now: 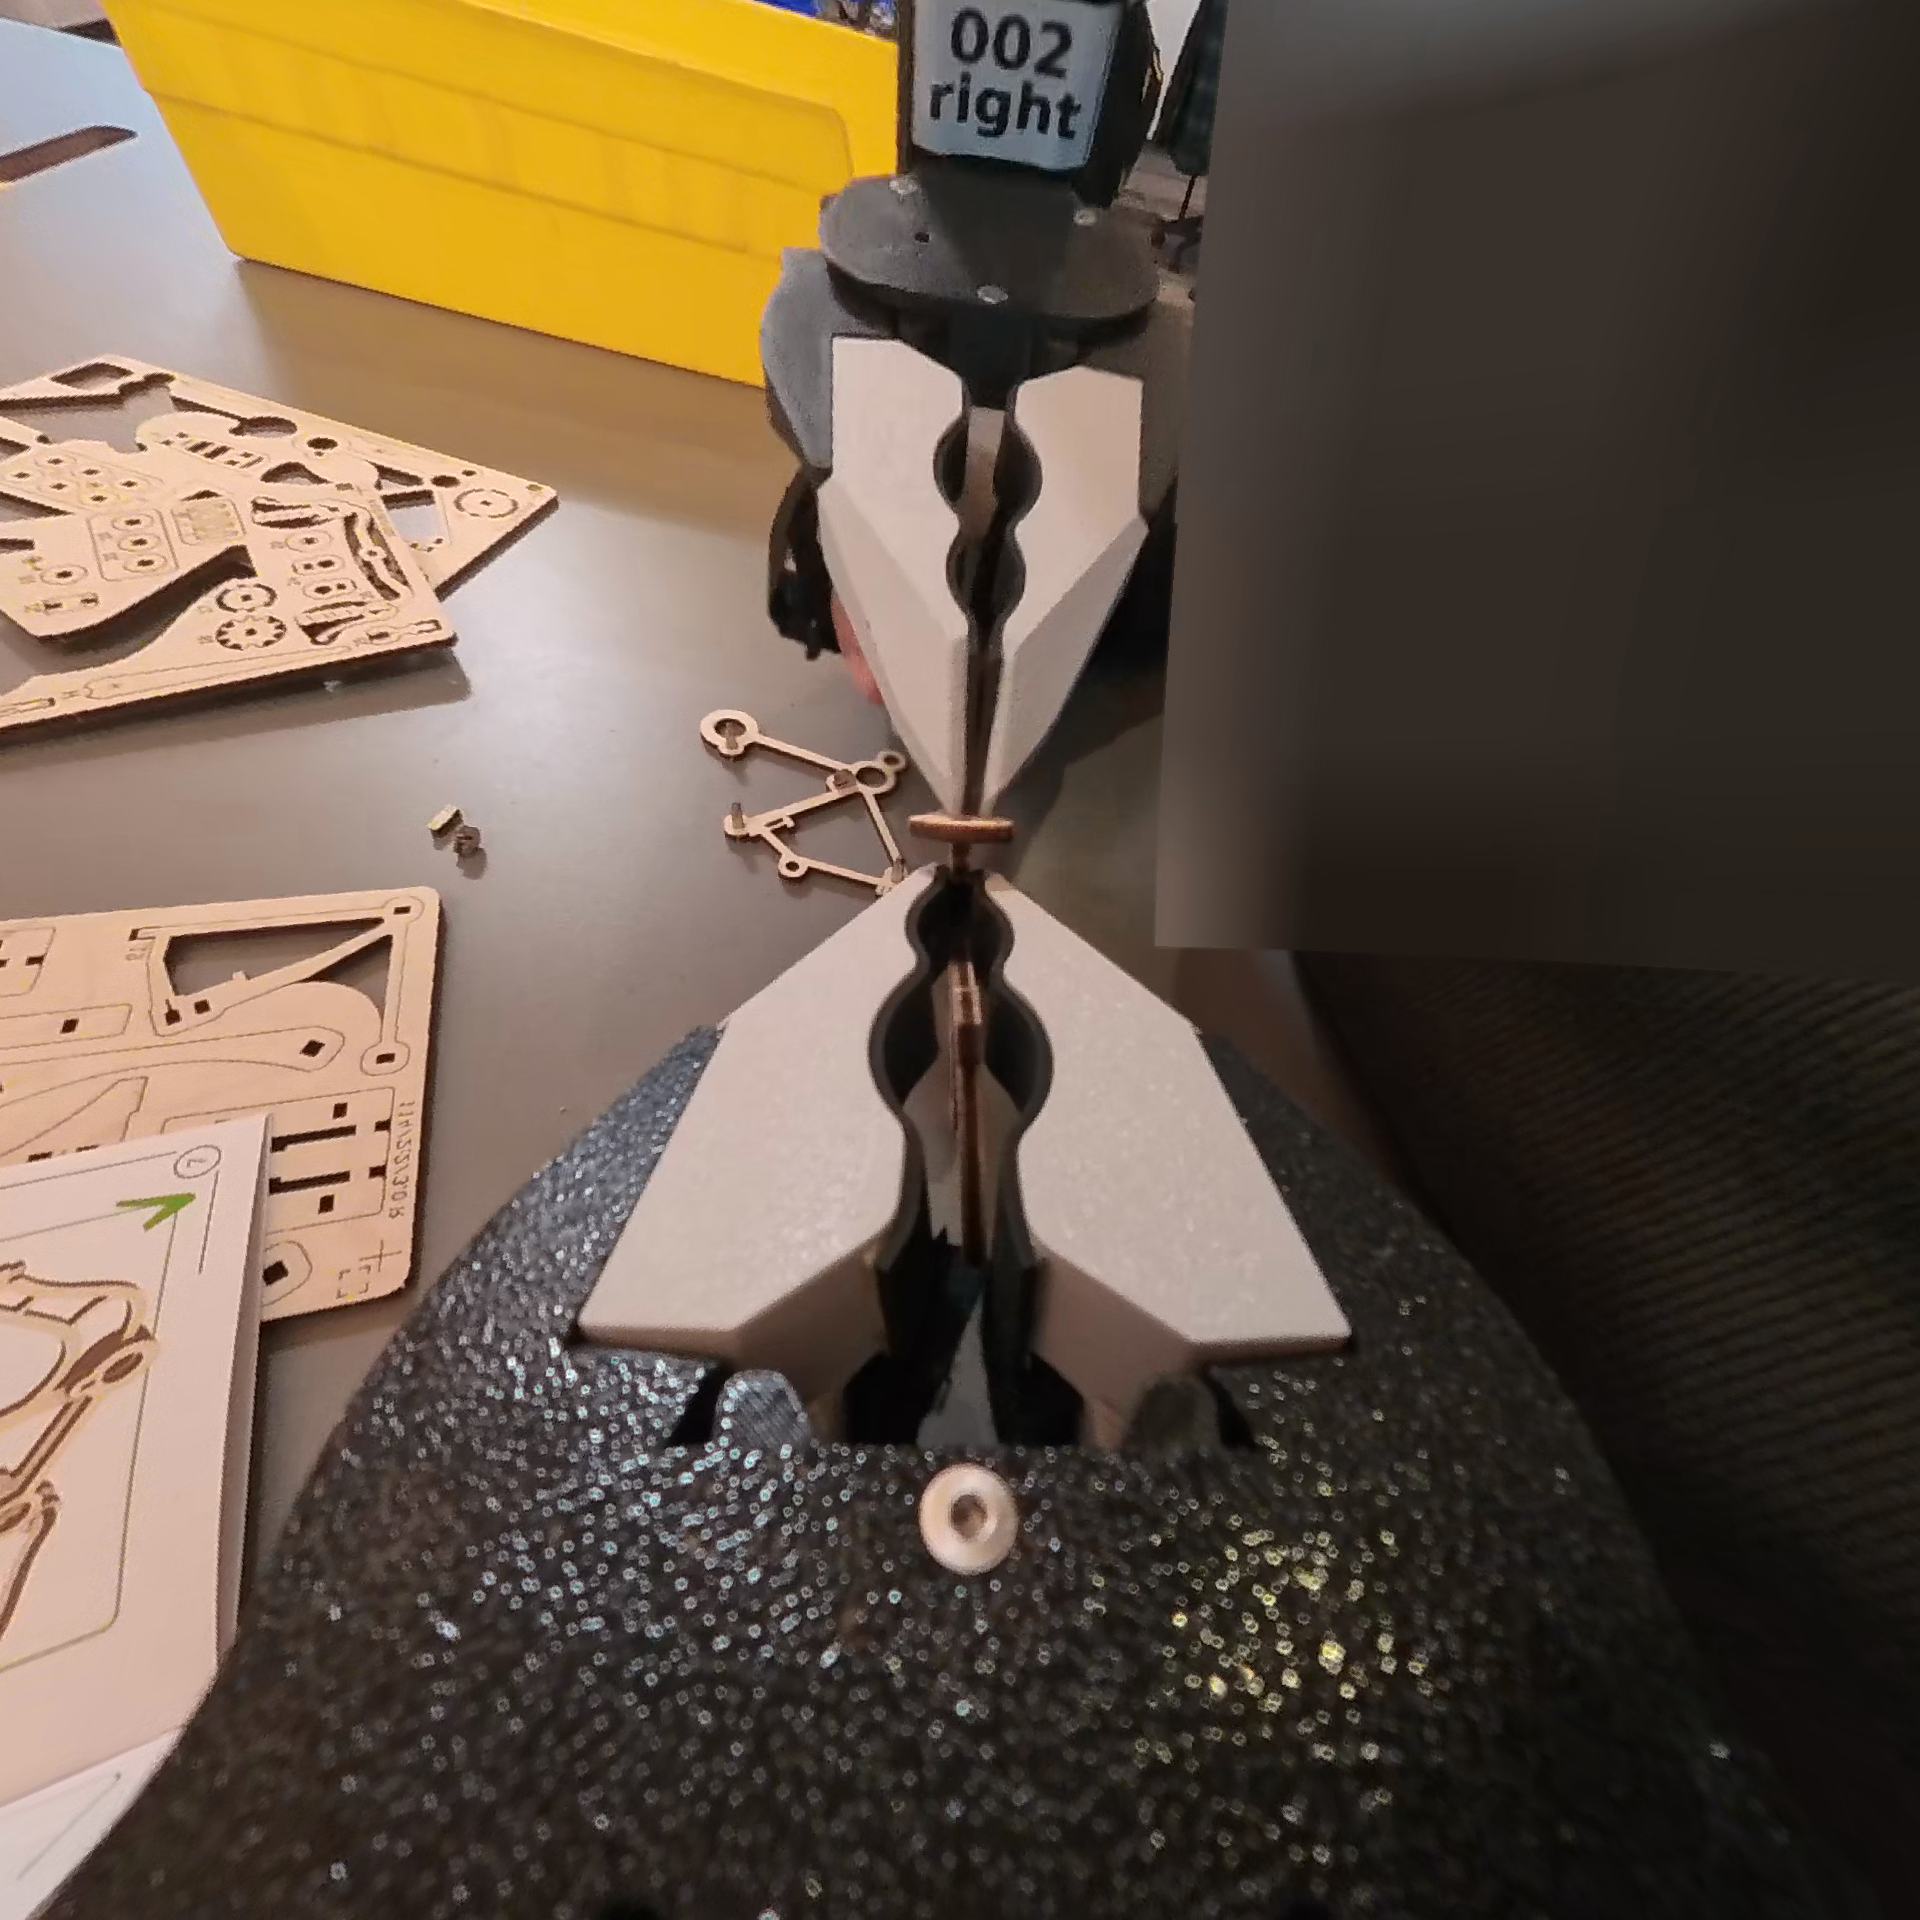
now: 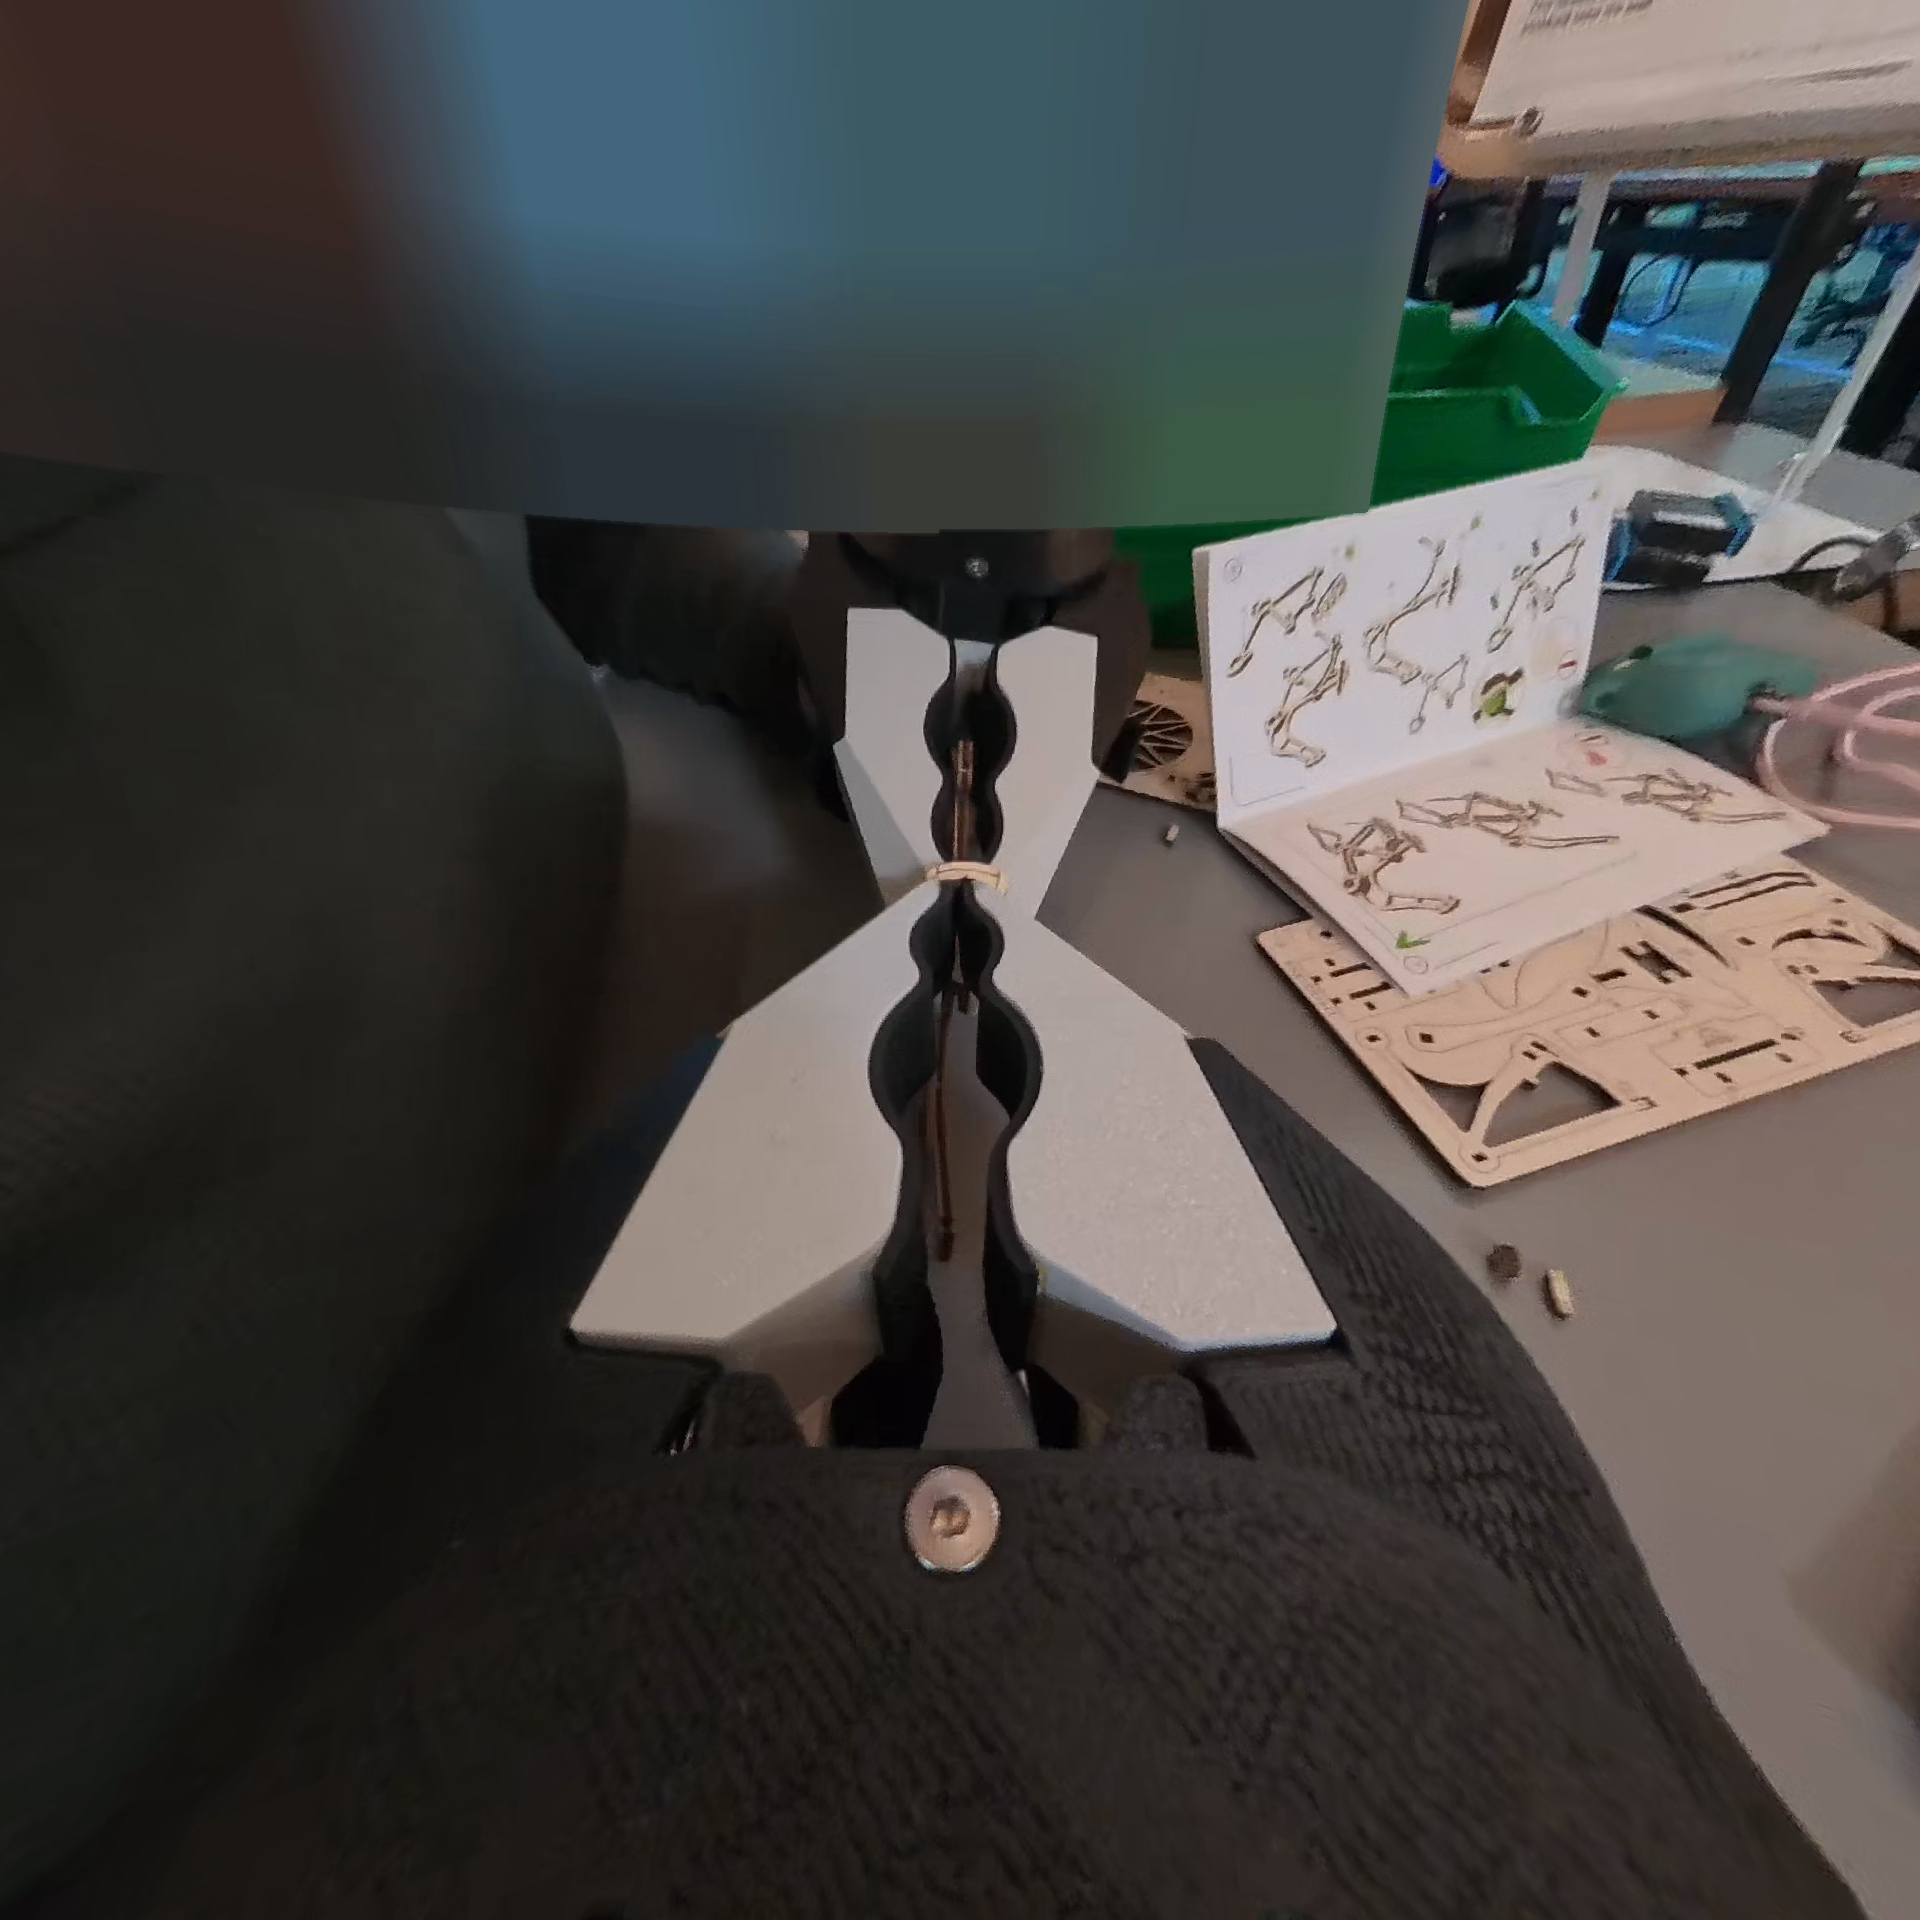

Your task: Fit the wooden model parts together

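Left wrist view, left to right: a booklet (image 1: 114, 1351) and cut wooden sheets (image 1: 218, 1049) lie on the grey table (image 1: 623, 665), with a yellow bin (image 1: 499, 156) behind. A loose wooden linkage (image 1: 821, 800) rests just left of the gripper tips. At centre, the left gripper (image 1: 961, 883) has its fingers narrowed onto a thin wooden strip (image 1: 966, 1091) held edge-on. Tip to tip with it, the right gripper (image 1: 971, 805) points back, fingers likewise nearly together. A small wooden disc (image 1: 961, 828) sits between the two tips, above the table.

Right wrist view: the right gripper (image 2: 956, 904) clamps a thin dark strip (image 2: 940, 1164); the disc (image 2: 968, 875) lies at its tips, against the left gripper (image 2: 961, 857). Right of these stand the open booklet (image 2: 1455, 727) and a sheet (image 2: 1621, 1029).
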A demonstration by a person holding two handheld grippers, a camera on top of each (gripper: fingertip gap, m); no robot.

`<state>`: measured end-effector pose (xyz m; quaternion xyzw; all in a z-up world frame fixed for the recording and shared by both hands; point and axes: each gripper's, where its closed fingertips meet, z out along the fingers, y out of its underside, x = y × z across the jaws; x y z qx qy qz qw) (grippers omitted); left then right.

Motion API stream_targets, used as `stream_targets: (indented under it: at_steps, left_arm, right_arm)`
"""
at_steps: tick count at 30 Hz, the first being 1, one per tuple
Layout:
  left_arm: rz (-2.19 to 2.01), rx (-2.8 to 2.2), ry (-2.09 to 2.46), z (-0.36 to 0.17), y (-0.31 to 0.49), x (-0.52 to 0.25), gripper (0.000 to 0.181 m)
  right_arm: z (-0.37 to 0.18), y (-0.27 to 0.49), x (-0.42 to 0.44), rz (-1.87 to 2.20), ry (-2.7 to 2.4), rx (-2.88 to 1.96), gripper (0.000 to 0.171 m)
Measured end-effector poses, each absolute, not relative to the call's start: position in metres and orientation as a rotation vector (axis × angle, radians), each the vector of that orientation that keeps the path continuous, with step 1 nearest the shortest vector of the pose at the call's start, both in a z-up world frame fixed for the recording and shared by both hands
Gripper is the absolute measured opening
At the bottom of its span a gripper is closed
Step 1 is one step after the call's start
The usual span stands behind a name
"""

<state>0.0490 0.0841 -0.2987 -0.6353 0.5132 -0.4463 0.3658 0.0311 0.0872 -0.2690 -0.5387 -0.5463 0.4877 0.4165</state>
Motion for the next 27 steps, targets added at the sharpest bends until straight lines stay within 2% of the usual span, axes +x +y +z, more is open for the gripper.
stream_targets:
  at_steps: [3, 7, 10, 12, 16, 19, 22, 25, 27]
  left_arm:
    - [-1.145, -1.630, 1.323, -0.299, 0.084, 0.049, 0.000]
    - [-1.148, -1.635, 1.317, -0.299, 0.084, 0.049, 0.000]
    - [-1.146, -1.633, 1.319, -0.299, 0.084, 0.049, 0.000]
    - [-1.148, -1.634, 1.318, -0.299, 0.084, 0.049, 0.000]
    - [-1.146, -1.637, 1.315, -0.299, 0.085, 0.049, 0.000]
    - [-1.154, -1.639, 1.305, -0.298, 0.085, 0.048, 0.000]
    - [-1.147, -1.638, 1.314, -0.299, 0.084, 0.048, 0.000]
    - [-1.151, -1.638, 1.309, -0.298, 0.085, 0.048, 0.000]
    - [-1.148, -1.638, 1.314, -0.299, 0.084, 0.048, 0.000]
  right_arm:
    - [-0.254, 0.089, 0.033, 1.240, -1.301, -1.307, 0.000]
    - [-0.268, 0.090, 0.030, 1.226, -1.350, -1.371, 0.000]
    - [-0.249, 0.093, 0.032, 1.234, -1.272, -1.306, 0.000]
    - [-0.270, 0.090, 0.028, 1.209, -1.350, -1.379, 0.000]
    - [-0.249, 0.093, 0.031, 1.231, -1.272, -1.324, 0.000]
    - [-0.269, 0.090, 0.026, 1.244, -1.327, -1.401, 0.000]
    - [-0.251, 0.092, 0.028, 1.230, -1.279, -1.323, 0.000]
    - [-0.270, 0.091, 0.025, 1.242, -1.323, -1.411, 0.000]
    - [-0.259, 0.095, 0.027, 1.255, -1.283, -1.383, 0.000]
